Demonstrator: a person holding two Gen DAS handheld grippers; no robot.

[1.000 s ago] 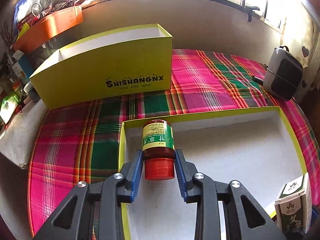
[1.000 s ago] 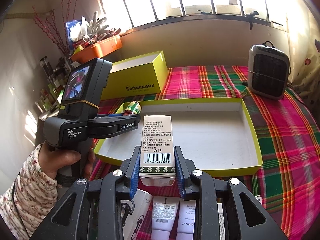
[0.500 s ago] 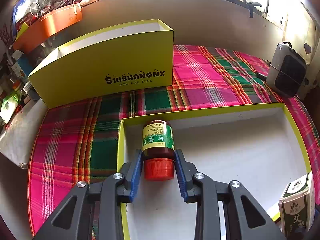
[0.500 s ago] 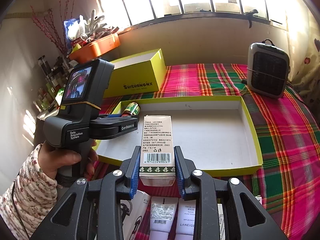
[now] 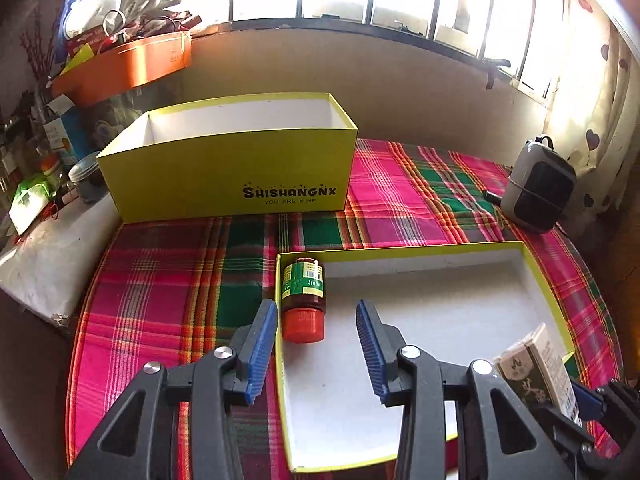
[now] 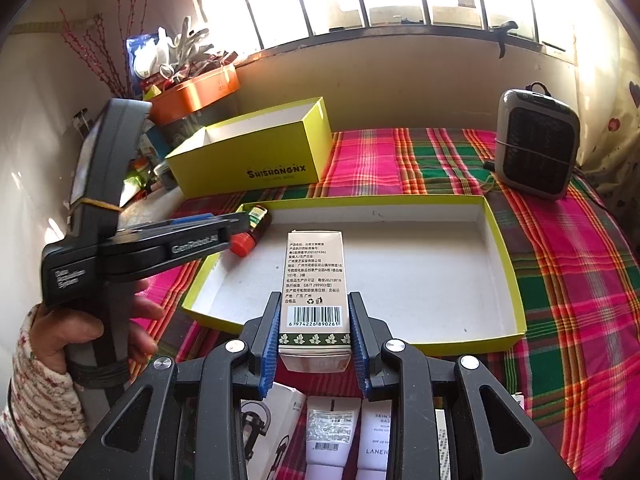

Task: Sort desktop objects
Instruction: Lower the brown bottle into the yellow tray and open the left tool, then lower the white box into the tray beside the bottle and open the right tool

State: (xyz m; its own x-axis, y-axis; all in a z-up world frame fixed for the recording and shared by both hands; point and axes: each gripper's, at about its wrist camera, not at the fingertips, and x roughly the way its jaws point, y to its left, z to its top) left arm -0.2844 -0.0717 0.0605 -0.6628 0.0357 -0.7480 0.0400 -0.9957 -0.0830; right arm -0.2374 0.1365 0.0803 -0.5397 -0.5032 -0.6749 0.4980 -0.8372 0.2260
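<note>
A brown bottle (image 5: 303, 298) with a red cap and green label lies on its side in the far left corner of the shallow yellow tray (image 5: 400, 249). My left gripper (image 5: 316, 330) stands open just behind the bottle, its left finger outside the tray wall. The bottle (image 6: 252, 230) also shows in the right wrist view, beyond the left gripper (image 6: 224, 228). My right gripper (image 6: 314, 320) is shut on a tall beige carton (image 6: 314, 280) with a barcode, held over the tray's near edge (image 6: 360, 344). That carton (image 5: 538, 368) appears at the lower right in the left wrist view.
A deep yellow box (image 5: 240, 168) marked SHISHANGNX stands behind the tray on the plaid cloth. A grey heater (image 6: 536, 142) sits at the back right. White tubes (image 6: 328, 436) and a white box (image 6: 272, 424) lie below my right gripper. An orange bin (image 5: 124, 64) and clutter fill the left shelf.
My left gripper has opened and let go of the bottle, which now lies in the tray corner. The gripper has pulled back slightly. The right gripper still holds the carton.
</note>
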